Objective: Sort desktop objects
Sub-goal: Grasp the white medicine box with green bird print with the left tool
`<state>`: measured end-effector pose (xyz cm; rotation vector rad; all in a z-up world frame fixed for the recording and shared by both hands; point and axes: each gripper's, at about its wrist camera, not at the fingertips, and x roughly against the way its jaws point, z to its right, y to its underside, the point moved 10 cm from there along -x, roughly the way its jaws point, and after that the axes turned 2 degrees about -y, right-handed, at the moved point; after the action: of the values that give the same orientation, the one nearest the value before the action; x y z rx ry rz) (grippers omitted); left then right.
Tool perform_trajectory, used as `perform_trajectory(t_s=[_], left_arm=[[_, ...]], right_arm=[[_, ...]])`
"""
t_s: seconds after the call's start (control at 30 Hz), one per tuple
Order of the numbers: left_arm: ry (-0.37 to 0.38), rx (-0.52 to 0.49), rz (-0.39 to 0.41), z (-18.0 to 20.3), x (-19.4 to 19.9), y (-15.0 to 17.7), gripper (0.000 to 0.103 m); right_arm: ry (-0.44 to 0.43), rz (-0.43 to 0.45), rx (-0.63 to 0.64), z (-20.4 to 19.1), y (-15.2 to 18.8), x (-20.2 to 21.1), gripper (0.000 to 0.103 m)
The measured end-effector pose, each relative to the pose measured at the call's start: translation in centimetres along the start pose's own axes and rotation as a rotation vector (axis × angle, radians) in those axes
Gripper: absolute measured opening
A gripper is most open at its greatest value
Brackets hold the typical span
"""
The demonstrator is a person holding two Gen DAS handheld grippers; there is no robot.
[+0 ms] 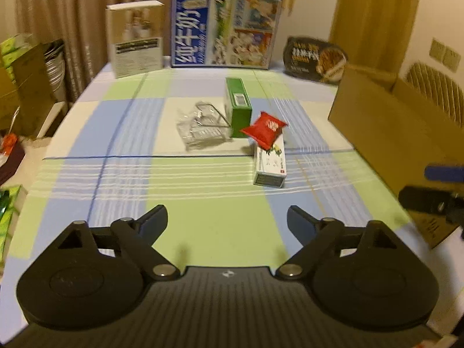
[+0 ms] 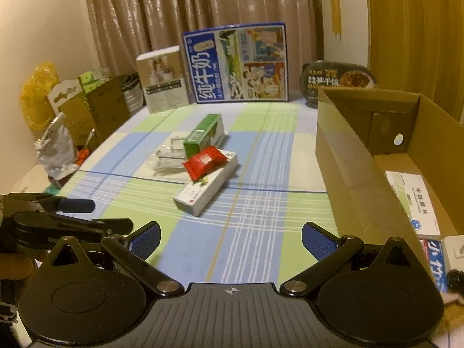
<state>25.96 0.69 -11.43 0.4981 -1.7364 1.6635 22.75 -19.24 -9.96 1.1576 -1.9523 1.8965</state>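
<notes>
A table covered by a checked cloth (image 1: 203, 220) of green, blue and white is seen from both wrist cameras. Near its middle a small cluster of objects is gathered: a green box (image 1: 238, 107) lies flat, a white box (image 1: 269, 165) lies just in front of it, and a red packet (image 1: 264, 129) is rested across the far end of the white box, touching the green box's near end. Beside the green box a clear plastic item (image 1: 200, 129) is laid on the cloth; what it is cannot be made out through the blur, though it may be an empty blister tray. At the right edge of the table an open cardboard box (image 2: 348, 156) is placed, and flat white and blue packages (image 2: 414, 203) are seen inside it. At the far edge a large blue milk carton (image 1: 224, 27), a smaller pale box (image 1: 134, 39) and a dark round food bowl (image 1: 316, 59) are stood against the curtain. The left gripper (image 1: 227, 223) is held above the near cloth with its jaws spread wide, and nothing is held between them. The right gripper (image 2: 230, 239) is likewise held wide apart and empty, close to the cardboard box's near wall.
</notes>
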Motion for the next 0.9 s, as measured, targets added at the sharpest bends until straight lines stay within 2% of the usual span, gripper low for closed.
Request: perform_trajectory(t_s=[0.23,0.37,0.63,0.67,0.73,0.77,0.8,0.9], left_arm=[[0.04,-0.06,-0.003,2.0,-4.8,-0.5,0.079],[0.101,-0.068,0.025,3.3,-6.8,-1.2,0.077],[0.111,-0.11,0.018,5.3,-10.2,-2.1,0.065],[0.107,-0.107,0.016,5.3,-10.5,-2.2,0.063],[0.098,-0.097,0.011,5.3,-10.9,-2.3,0.043],[0.097,-0.098,0.006,5.3,-11.0,-2.3,0.037],[0.096,-0.101,0.001,5.3,-11.0,-2.1,0.033],[0.086,-0.116,-0.018,5.3,-10.1,-1.5,0.033]], right_arm=[[0.027,-0.047,-0.028,1.6,0.8,-3.2,0.101],[0.036,-0.064,-0.041,2.4,1.3,-4.1,0.101],[0.038,-0.086,-0.03,2.6,2.4,-4.9,0.101],[0.038,-0.088,-0.03,2.6,2.5,-4.9,0.101],[0.037,-0.088,-0.031,2.6,2.5,-4.7,0.101],[0.037,-0.087,-0.03,2.6,2.5,-4.6,0.101],[0.037,-0.086,-0.029,2.6,2.4,-4.5,0.101],[0.037,-0.08,-0.032,2.4,2.4,-3.9,0.101]])
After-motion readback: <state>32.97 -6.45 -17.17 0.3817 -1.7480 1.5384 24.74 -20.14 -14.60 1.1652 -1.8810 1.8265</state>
